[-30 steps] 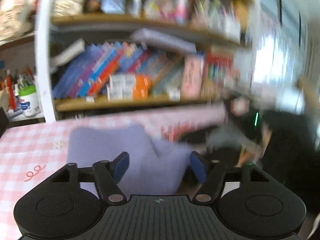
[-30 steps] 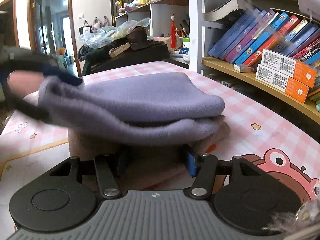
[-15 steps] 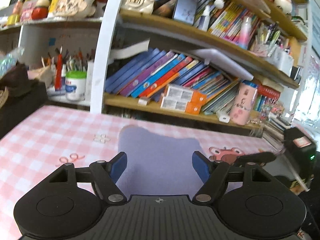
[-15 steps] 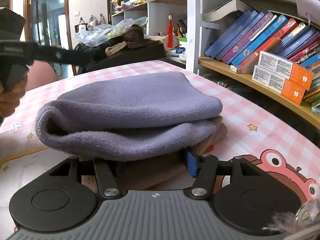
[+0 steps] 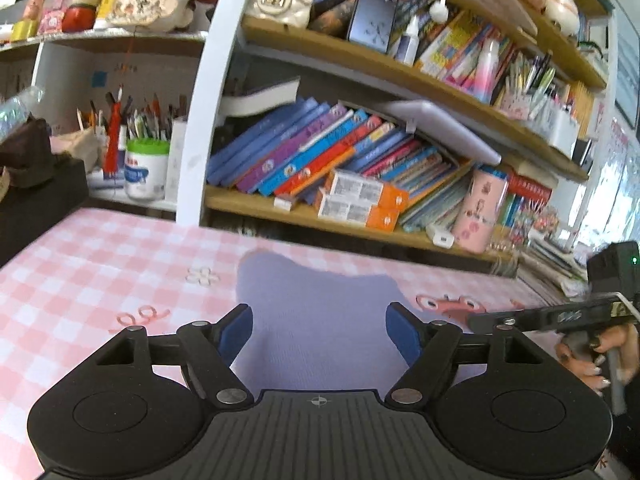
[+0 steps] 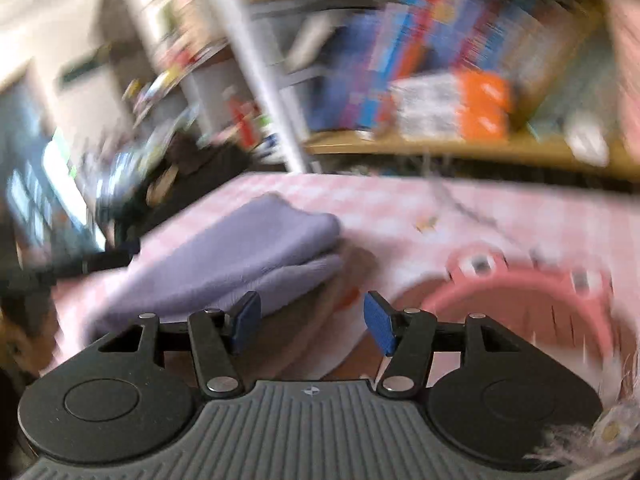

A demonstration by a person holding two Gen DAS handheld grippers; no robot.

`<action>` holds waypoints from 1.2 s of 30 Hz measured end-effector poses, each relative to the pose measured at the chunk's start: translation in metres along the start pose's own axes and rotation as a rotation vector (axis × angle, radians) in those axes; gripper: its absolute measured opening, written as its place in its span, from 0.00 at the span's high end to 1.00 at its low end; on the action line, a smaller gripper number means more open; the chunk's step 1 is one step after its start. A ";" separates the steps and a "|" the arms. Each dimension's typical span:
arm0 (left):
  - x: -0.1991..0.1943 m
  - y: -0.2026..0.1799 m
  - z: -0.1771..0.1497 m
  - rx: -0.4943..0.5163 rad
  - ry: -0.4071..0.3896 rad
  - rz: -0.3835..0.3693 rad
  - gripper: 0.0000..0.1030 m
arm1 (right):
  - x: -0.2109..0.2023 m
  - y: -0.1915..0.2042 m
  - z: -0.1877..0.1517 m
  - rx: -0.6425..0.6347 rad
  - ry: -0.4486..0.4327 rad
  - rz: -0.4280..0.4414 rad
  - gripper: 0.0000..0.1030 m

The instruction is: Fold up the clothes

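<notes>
A: Where is the garment seen?
B: The soft lilac fleece garment (image 6: 248,256) is seen doubled over on the pink checked tablecloth (image 5: 80,272).
A: Tongs?
B: Left gripper (image 5: 320,334) and right gripper (image 6: 312,322) are spread, nothing held. Further folds cannot be judged.

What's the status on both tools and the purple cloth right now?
Left tool open, empty. Right tool open, empty, view blurred. Purple cloth folded on the table. Nothing in the way.
</notes>
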State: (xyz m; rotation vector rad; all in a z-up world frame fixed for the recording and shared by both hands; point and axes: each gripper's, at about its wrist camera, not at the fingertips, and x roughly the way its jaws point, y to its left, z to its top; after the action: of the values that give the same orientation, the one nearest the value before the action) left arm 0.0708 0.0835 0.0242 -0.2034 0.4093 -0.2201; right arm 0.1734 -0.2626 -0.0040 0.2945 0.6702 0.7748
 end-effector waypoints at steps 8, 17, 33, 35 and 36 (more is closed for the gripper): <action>0.006 0.016 -0.002 -0.039 0.024 -0.073 0.23 | -0.004 0.001 -0.018 0.438 0.016 0.147 0.40; -0.004 -0.004 -0.027 0.072 0.067 -0.221 0.16 | 0.051 0.048 -0.007 0.403 0.111 0.087 0.42; -0.015 0.013 -0.017 0.036 0.019 -0.267 0.12 | 0.047 0.080 -0.018 -0.008 0.044 -0.245 0.61; -0.018 0.028 -0.006 0.019 0.015 -0.237 0.11 | 0.032 0.080 -0.014 -0.005 0.034 -0.291 0.46; -0.014 0.036 -0.001 -0.005 0.035 -0.231 0.11 | 0.027 0.078 -0.013 0.009 0.045 -0.295 0.45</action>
State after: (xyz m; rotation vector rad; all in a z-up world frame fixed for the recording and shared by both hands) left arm 0.0638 0.1213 0.0198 -0.2524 0.4210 -0.4499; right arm 0.1368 -0.1887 0.0117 0.1814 0.7402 0.4973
